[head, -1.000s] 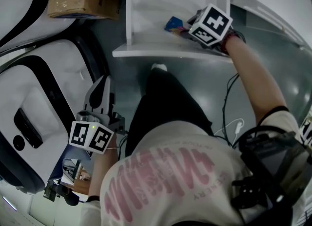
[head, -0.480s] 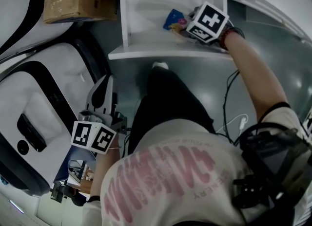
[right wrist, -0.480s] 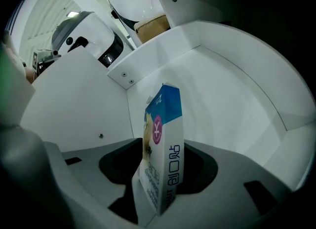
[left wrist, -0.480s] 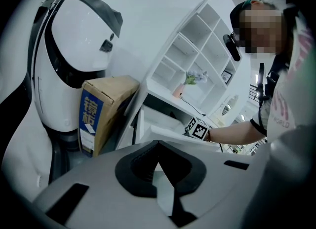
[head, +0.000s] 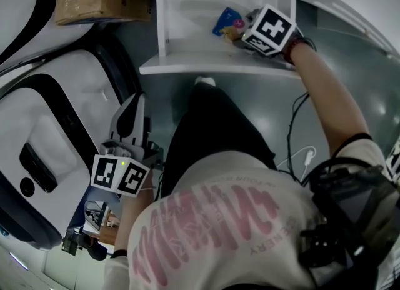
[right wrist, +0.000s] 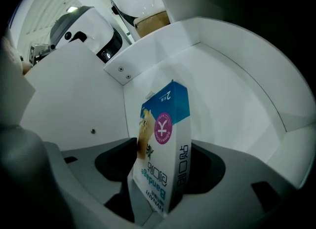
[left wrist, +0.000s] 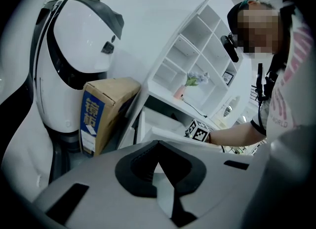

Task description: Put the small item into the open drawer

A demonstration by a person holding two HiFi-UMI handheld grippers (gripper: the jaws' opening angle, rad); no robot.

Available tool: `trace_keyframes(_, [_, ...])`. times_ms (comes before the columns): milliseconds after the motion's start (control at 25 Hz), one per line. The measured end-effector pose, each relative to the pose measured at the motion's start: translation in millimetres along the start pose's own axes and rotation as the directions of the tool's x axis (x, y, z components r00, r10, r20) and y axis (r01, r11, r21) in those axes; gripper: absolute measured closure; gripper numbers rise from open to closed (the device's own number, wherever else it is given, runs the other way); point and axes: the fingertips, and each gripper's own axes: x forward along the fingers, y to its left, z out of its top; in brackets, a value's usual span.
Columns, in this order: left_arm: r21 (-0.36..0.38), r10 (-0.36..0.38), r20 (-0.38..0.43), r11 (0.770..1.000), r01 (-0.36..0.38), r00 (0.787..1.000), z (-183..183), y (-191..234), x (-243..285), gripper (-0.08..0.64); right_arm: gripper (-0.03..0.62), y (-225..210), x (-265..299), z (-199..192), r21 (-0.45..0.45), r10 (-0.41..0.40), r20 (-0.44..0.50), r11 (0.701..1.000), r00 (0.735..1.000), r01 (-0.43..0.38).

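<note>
Person seen from above, bending over an open white drawer (head: 212, 68) at the far side of the scene. Right tongs (head: 242, 31) reach steeply down into the drawer's right part. Their jaws have just been opening and now stand wide. The small item, a blue-and-white bandage box (right wrist: 165, 139), stands upright between them, seemingly free of the pads. Left tongs (head: 132, 106) hang near the person's left side, jaws together with nothing in them, well apart from the drawer.

Step in hand, by my reading, is the release. To do it well, both jaws should clear the faces of the box before the hand lifts straight out, so that neither pad drags it over or out (the box is tall and narrow, so it probably tips easily).

Right gripper view alone shows the print on the box and the drawer's inner walls with their screws. Head view alone shows how the drawer lies relative to the person and both tongs at once. Left gripper view alone shows white shelving (left wrist: 197, 65) rising beyond the drawer.
</note>
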Motion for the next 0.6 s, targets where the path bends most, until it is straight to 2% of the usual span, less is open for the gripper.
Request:
trace_keyframes(400, [-0.016,0.016,0.012,1.000,-0.016,1.000,-1.5,3.3,-3.6,0.531,0.291,2.7,-0.2,-0.8,-0.007,0.002,-0.009,1.000,1.000,-0.002])
trace_keyframes(600, [-0.021,0.008,0.027,1.000,-0.007,1.000,1.7,-0.5,-3.6,0.531,0.270,-1.0,-1.2,-0.1,-0.023,-0.034,-0.010,0.999,0.999,0.034])
